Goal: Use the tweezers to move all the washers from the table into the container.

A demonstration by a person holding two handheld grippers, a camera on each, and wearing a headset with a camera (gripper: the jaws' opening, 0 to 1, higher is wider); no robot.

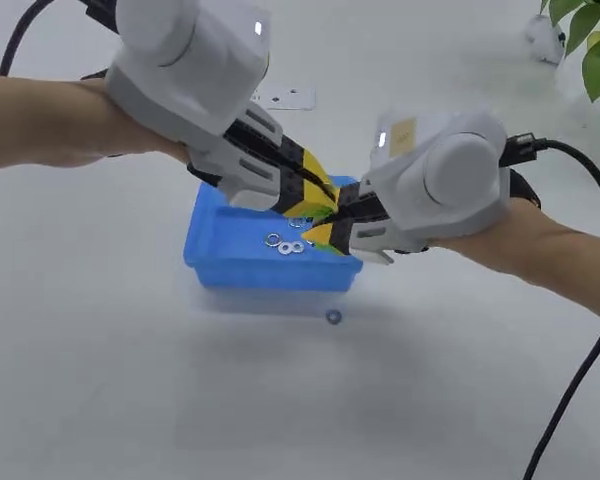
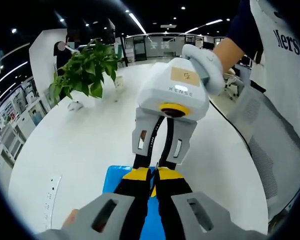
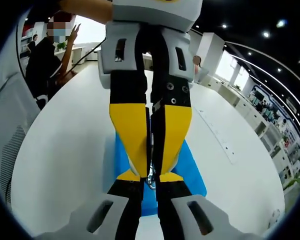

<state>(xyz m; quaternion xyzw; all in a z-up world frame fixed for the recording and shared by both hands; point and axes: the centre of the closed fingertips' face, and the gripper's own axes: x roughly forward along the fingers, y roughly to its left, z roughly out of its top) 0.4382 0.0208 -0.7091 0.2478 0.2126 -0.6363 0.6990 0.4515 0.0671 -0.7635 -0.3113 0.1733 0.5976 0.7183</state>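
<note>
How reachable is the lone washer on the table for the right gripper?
Probably yes: the washer lies on open table just in front of the container, near the right gripper, with nothing between them.

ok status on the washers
left gripper, right gripper shut, tips meeting over blue container. some washers inside, one washer on table in front. nothing blocking it.

The blue container (image 1: 208,240) is a shallow rectangular tray standing open and upright on the white table (image 1: 130,400). About 3 small silvery washers (image 1: 285,245) lie flat inside it near its front wall. 1 lone washer (image 1: 333,317) lies on the table just in front of the container's front right corner.
</note>
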